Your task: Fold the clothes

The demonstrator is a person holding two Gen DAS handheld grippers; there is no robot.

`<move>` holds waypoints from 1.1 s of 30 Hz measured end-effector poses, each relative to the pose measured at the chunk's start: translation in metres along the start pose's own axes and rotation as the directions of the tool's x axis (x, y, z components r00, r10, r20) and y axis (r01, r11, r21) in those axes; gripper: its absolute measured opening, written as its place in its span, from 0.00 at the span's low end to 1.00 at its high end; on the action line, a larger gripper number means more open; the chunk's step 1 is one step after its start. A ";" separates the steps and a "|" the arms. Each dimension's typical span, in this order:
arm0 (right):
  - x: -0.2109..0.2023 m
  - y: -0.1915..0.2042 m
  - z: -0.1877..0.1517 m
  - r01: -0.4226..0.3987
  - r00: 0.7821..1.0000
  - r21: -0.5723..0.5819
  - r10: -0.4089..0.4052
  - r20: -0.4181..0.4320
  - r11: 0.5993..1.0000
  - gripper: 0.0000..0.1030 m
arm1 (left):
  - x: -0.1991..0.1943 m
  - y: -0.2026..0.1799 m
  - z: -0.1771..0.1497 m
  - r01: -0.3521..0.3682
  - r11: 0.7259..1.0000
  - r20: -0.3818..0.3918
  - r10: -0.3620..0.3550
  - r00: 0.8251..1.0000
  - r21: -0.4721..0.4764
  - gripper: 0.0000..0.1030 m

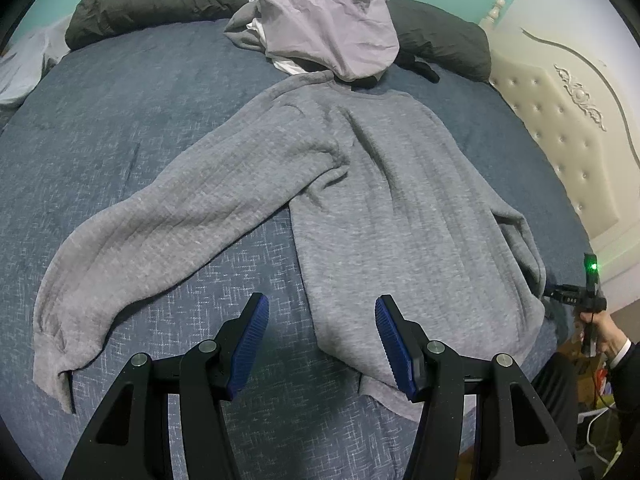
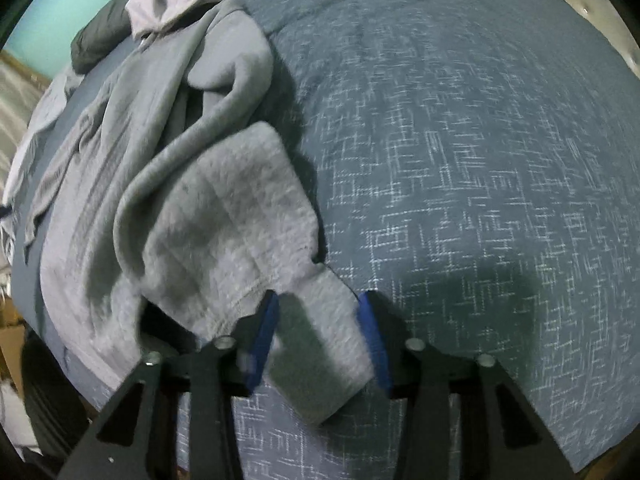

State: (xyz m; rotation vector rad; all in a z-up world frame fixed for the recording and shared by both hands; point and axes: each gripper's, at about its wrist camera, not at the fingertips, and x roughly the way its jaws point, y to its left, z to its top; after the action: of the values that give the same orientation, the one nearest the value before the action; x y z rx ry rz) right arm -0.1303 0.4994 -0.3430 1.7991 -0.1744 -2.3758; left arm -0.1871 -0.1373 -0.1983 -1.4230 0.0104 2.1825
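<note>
A grey knit sweater [image 1: 400,220] lies flat on the blue bed cover [image 1: 120,120], neck at the far end and one sleeve [image 1: 160,232] stretched out to the left. My left gripper [image 1: 320,304] hovers open over the sweater's near hem corner, with nothing between its blue pads. At the far right a hand holds my right gripper [image 1: 551,292] beside the sweater's other sleeve. In the right wrist view that sleeve [image 2: 224,208] is bunched and doubled back. Its cuff [image 2: 320,340] fills the gap between the pads of my right gripper [image 2: 318,300].
A heap of clothes topped by a lilac garment [image 1: 328,20] sits just beyond the sweater's neck. A dark grey duvet [image 1: 160,0] is rolled along the far side. A cream tufted headboard [image 1: 560,120] stands at the right. The bed edge drops off near the right gripper.
</note>
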 end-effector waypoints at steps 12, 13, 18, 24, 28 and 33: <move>-0.051 -0.020 -0.021 0.082 0.992 -0.039 -0.078 0.097 0.996 0.04 | -0.003 -0.006 0.004 -0.004 1.000 0.002 0.004 1.000 0.012 0.58; -0.061 -0.028 -0.020 0.093 0.989 -0.025 -0.090 0.116 0.995 0.04 | -0.003 -0.007 0.004 -0.005 1.000 0.003 0.005 1.000 0.013 0.58; -0.103 -0.062 -0.011 0.139 0.974 0.043 -0.144 0.176 0.989 0.04 | -0.005 -0.007 0.006 -0.006 1.000 0.006 0.006 1.000 0.010 0.58; -0.140 -0.083 0.014 0.175 0.951 0.111 -0.198 0.238 0.978 0.04 | -0.009 -0.014 0.010 0.000 1.000 0.006 0.000 1.000 0.024 0.58; -0.160 -0.089 0.025 0.206 0.926 0.143 -0.240 0.291 0.968 0.04 | -0.011 -0.018 0.012 -0.008 0.999 0.006 0.008 1.000 0.032 0.58; -0.208 -0.102 0.049 0.251 0.860 0.205 -0.315 0.401 0.946 0.04 | -0.014 -0.018 0.014 -0.016 0.999 0.008 0.015 1.000 0.030 0.58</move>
State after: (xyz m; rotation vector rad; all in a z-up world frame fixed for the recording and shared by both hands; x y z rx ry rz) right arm -0.1275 0.6399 -0.1524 1.4019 -0.1434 -3.0269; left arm -0.1866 -0.1241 -0.1749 -1.4020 0.0508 2.1917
